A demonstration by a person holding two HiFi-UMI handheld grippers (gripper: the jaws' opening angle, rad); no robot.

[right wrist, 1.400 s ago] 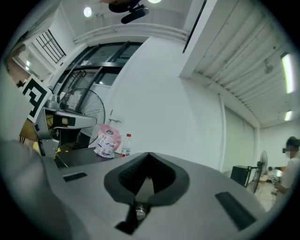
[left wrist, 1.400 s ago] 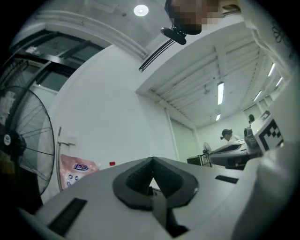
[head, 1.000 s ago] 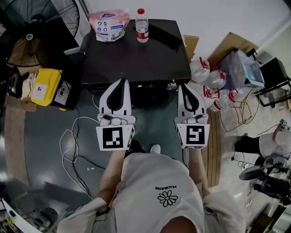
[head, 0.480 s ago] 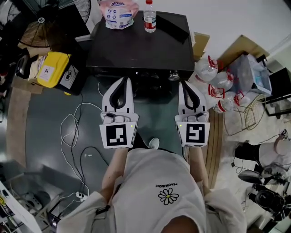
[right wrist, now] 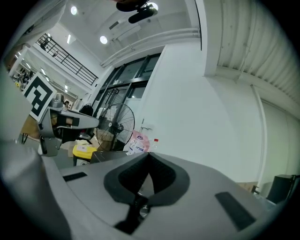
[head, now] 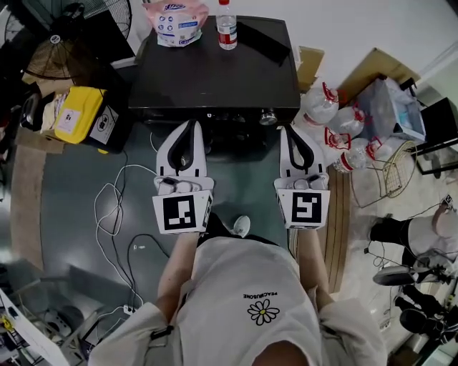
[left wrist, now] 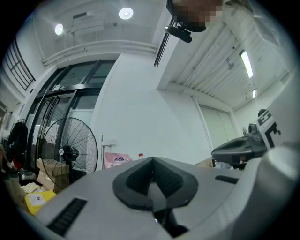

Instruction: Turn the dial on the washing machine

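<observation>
The black washing machine (head: 215, 75) stands ahead of me, seen from above. Its silver dial (head: 268, 116) sits at the right end of the front edge. My left gripper (head: 189, 126) points at the machine's front, left of the middle, jaws shut with nothing in them. My right gripper (head: 294, 131) is also shut and empty, its tip just right of and below the dial, not touching it. In the left gripper view the shut left gripper (left wrist: 151, 161) faces the white wall. In the right gripper view the shut right gripper (right wrist: 149, 157) does the same.
On the machine's top stand a pink bag (head: 174, 16), a water bottle (head: 226, 25) and a flat black object (head: 261, 39). A fan (head: 96, 18) and a yellow box (head: 71, 114) are at the left. Large water jugs (head: 336, 125) lie at the right. Cables (head: 118, 214) run over the floor.
The head view has shifted, so the machine now sits higher in the picture than a second ago. Both grippers stay shut, side by side before the machine's front.
</observation>
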